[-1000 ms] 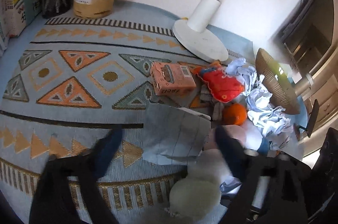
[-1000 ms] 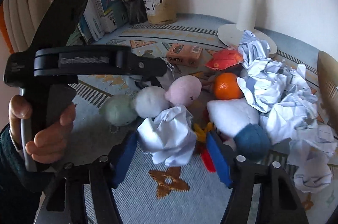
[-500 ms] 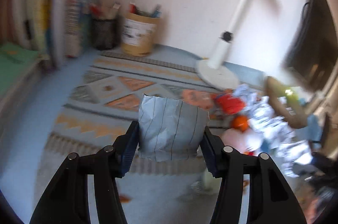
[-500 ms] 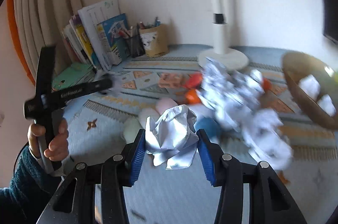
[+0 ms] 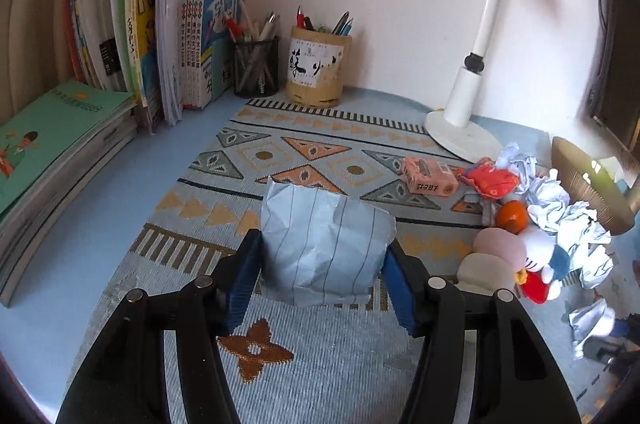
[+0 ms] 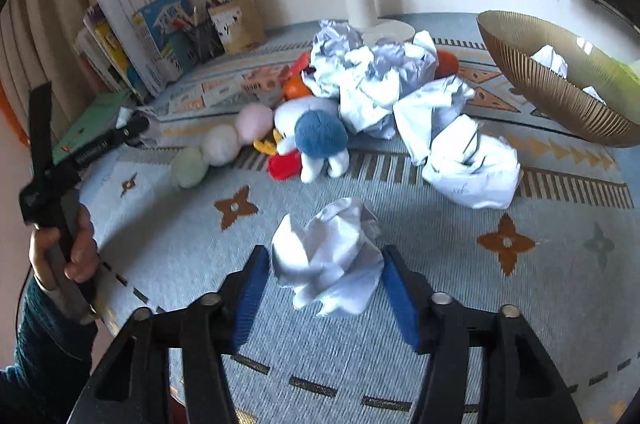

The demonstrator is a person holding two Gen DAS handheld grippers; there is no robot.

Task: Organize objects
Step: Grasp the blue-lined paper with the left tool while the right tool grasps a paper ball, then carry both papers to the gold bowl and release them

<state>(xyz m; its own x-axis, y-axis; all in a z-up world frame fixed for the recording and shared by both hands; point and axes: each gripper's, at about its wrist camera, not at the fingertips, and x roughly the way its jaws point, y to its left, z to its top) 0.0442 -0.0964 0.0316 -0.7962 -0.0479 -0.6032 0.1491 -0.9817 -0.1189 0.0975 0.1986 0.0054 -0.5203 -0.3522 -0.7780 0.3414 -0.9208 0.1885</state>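
Left gripper (image 5: 320, 280) jaws opening, blue pads touching a lined pale-blue paper wad (image 5: 326, 244) between them, right gripper (image 6: 324, 292) jaws opening, crumpled white paper ball (image 6: 330, 258) between its fingers, seemingly loose, patterned blue woven mat (image 6: 460, 284) beneath.

A home study desk against a plain wall. Schoolbooks (image 5: 160, 23) stand along the desk's far left edge beside two pen holders (image 5: 318, 67), a white desk lamp (image 5: 468, 103) sits at the far edge, a patterned woven mat (image 5: 304, 151) covers the top, and plush toys (image 6: 316, 139) lie near the right.
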